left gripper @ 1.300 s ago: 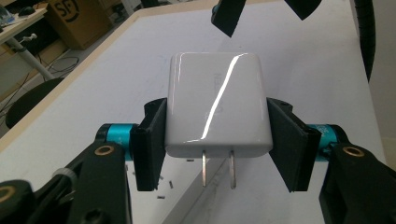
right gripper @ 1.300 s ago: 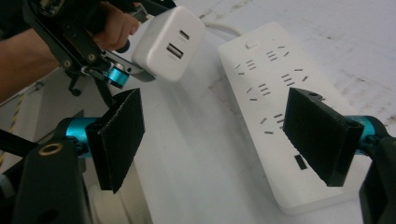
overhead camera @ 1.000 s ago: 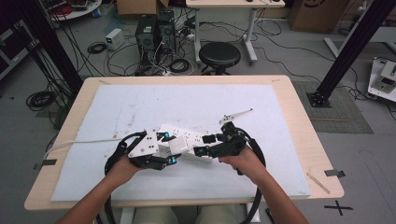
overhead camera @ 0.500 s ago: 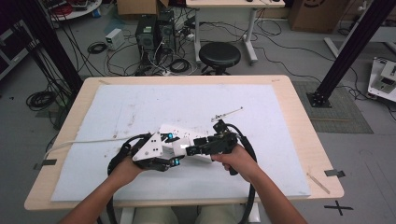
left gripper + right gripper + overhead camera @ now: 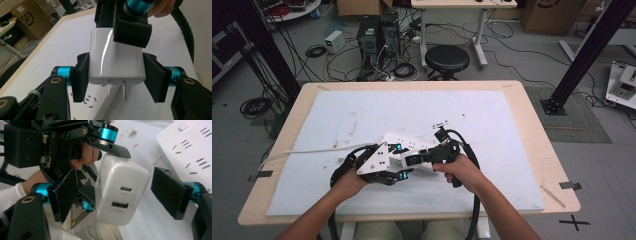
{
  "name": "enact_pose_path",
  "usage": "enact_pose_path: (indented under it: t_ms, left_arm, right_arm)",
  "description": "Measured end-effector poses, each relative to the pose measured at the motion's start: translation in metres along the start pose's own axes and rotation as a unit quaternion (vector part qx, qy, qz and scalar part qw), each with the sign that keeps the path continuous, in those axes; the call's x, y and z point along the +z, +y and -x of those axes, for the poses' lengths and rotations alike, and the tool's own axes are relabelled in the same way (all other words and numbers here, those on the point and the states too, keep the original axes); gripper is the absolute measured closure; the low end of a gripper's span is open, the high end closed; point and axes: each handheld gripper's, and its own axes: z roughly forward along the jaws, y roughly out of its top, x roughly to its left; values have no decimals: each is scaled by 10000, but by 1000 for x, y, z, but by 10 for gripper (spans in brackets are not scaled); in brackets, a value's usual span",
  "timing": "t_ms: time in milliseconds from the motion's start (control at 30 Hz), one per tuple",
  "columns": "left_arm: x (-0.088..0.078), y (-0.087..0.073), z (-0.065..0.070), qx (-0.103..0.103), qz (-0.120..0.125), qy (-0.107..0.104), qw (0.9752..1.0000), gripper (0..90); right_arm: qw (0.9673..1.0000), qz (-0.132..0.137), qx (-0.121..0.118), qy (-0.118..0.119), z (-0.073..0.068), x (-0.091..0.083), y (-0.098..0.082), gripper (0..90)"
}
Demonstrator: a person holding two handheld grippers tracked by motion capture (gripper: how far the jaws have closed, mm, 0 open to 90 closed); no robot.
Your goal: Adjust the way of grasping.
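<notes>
High view: both hands meet at the near middle of the bench (image 5: 512,100), over its white mat. The left tongs (image 5: 404,172) and right tongs (image 5: 409,160) point at each other, tips almost touching, above a white power strip (image 5: 412,142) lying on the mat. The charger is too small to make out here.

Left gripper view: the left tongs (image 5: 116,75) are clamped on the flanks of a white charger (image 5: 116,62), held across its narrow width. Its two prongs (image 5: 117,90) point down toward the strip (image 5: 100,110) just below. One pad of the right tongs rests at the charger's top far edge.

Right gripper view: the right tongs (image 5: 120,195) stand wide astride the charger (image 5: 122,192), pads clear of it on both sides; their jaws have just been closing. The USB ports (image 5: 122,197) face this camera, so the charger's long axis runs along the tongs' line of approach. The strip (image 5: 190,142) lies beyond, sockets up.

Judgement: the coming move turns on bringing prongs square over a socket; the left hand carries the load.
</notes>
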Motion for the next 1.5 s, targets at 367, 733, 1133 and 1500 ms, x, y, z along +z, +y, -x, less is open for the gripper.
enact_pose_path:
  t_ms: [367, 733, 1133, 1500]
  left_arm:
    - [0, 0, 0, 25, -1, 8, 10000, 425]
    - [1, 1, -1, -99, 32, 12, 9999, 418]
    - [-6, -21, -8, -1135, 100, 185, 9933, 236]
    - [-24, -40, -13, -1920, 160, 888, 9772, 236]
  right_arm:
    - [9989, -117, 309, 324, 6, 3, 0, 395]
    - [9981, -101, 475, 391, 10, 1, -1, 611]
    - [9991, 143, -78, -382, 10, -20, -4, 629]
    - [9793, -170, -1086, -1703, -6, -41, -4, 630]
